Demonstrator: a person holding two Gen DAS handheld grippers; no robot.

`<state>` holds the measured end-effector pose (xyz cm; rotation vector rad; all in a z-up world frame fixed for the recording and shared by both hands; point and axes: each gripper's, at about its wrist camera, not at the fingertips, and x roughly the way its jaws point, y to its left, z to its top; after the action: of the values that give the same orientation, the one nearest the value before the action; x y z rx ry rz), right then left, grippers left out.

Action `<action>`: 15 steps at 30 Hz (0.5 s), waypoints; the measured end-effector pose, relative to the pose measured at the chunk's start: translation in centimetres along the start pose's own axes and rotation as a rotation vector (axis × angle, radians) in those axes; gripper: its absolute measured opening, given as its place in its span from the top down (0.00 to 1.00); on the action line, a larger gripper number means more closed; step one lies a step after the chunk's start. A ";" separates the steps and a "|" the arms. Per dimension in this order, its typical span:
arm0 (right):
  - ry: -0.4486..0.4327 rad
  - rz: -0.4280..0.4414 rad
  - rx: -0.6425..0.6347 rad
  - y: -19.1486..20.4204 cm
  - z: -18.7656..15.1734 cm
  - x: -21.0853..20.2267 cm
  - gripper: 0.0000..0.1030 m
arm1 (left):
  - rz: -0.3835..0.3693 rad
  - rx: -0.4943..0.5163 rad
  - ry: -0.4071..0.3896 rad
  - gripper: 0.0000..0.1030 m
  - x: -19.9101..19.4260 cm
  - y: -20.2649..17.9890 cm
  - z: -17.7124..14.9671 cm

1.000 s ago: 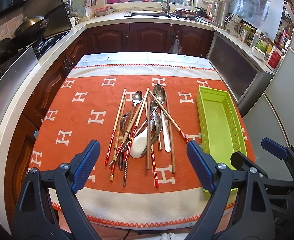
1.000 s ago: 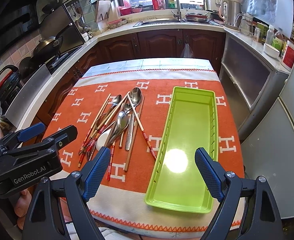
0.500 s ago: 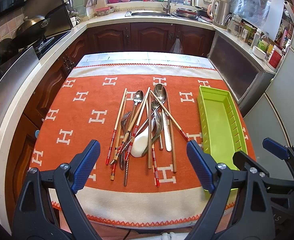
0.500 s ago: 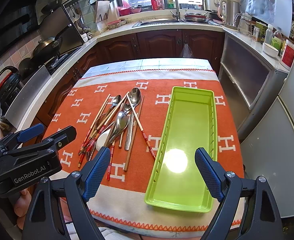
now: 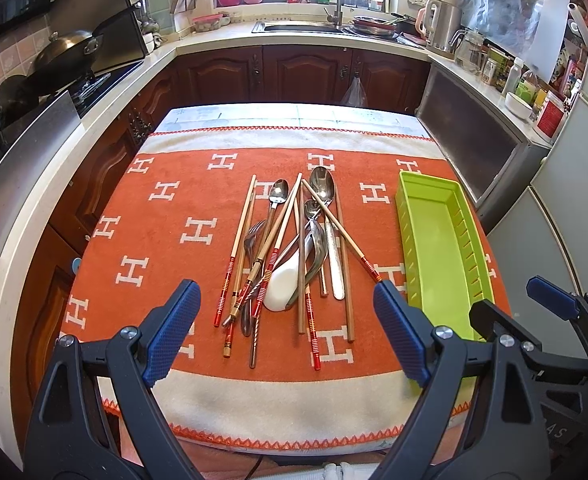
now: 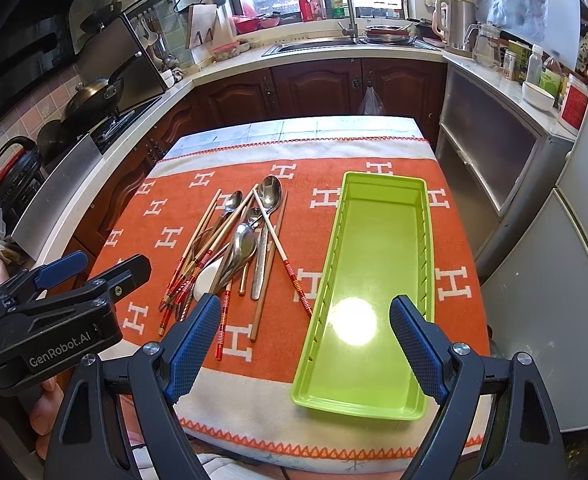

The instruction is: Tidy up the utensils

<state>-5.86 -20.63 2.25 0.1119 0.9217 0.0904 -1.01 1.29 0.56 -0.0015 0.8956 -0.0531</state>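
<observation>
Nearest: left gripper (image 5: 285,334) and right gripper (image 6: 306,350) both spread wide, holding nothing, poised above the near edge of the worktop (image 5: 253,420). Barely any change from a second ago, only a slight drift of view; nothing picked up, sorting not yet begun. Beyond: utensil pile (image 5: 289,256) of chopsticks, spoons and a white spoon, tangled on the orange cloth (image 5: 165,240). Just beside, to the right: green tray (image 6: 374,400), empty, awaiting the first piece.

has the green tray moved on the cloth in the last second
No. In the right wrist view the green tray sits in the same spot against the white H marks of the orange cloth, as before. Its inside is bare.
</observation>
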 end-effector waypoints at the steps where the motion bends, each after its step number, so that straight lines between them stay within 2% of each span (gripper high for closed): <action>1: 0.001 0.000 0.000 0.0 0.0 0.0 0.15 | -0.001 0.001 -0.002 0.15 0.0 0.0 0.0; 15: -0.004 -0.004 -0.040 1.5 -0.3 -0.1 0.15 | -0.024 -0.012 -0.011 0.15 -0.5 0.7 -0.5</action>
<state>-6.19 -19.16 2.36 0.0726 0.9160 0.1046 -1.69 2.01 0.58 -0.0237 0.8844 -0.0704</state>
